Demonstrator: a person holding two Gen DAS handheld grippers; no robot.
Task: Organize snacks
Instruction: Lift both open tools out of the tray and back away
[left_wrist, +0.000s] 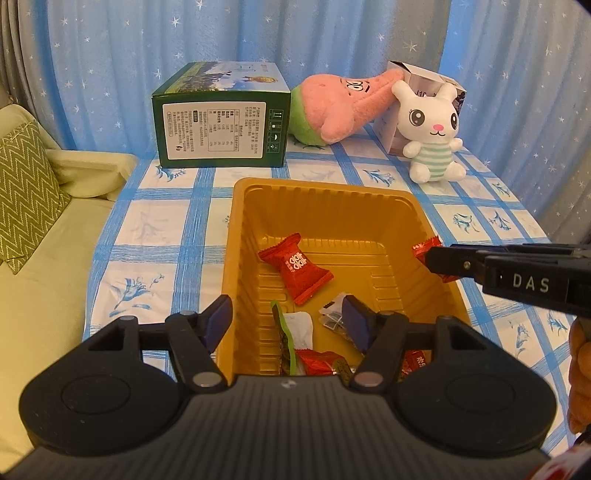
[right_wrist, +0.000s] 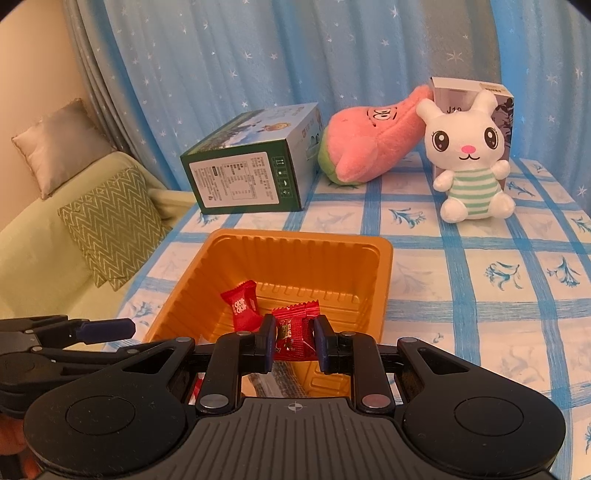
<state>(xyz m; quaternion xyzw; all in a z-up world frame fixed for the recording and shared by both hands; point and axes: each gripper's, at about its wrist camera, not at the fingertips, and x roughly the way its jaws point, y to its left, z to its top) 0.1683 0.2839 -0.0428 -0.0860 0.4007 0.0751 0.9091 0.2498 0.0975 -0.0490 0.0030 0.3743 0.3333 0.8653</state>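
Note:
An orange plastic tray (left_wrist: 325, 192) (right_wrist: 295, 240) sits on the checked tablecloth and holds several wrapped snacks. One red snack packet (left_wrist: 295, 273) (right_wrist: 242, 304) lies on the tray floor. My right gripper (right_wrist: 294, 341) is shut on another red snack packet (right_wrist: 295, 330) and holds it above the tray's right side; it also shows in the left wrist view (left_wrist: 428, 258) with the packet's end (left_wrist: 424, 247) sticking out. My left gripper (left_wrist: 288, 325) is open and empty over the tray's near end, above a green-edged packet (left_wrist: 286, 332) and other wrappers.
A green box (left_wrist: 221, 118) (right_wrist: 251, 170) lies behind the tray. A pink plush (left_wrist: 340, 107) (right_wrist: 369, 144) and a white rabbit plush (left_wrist: 432, 133) (right_wrist: 469, 158) lean at the back, in front of a white carton (right_wrist: 469, 92). A green sofa (left_wrist: 44, 221) stands at the left.

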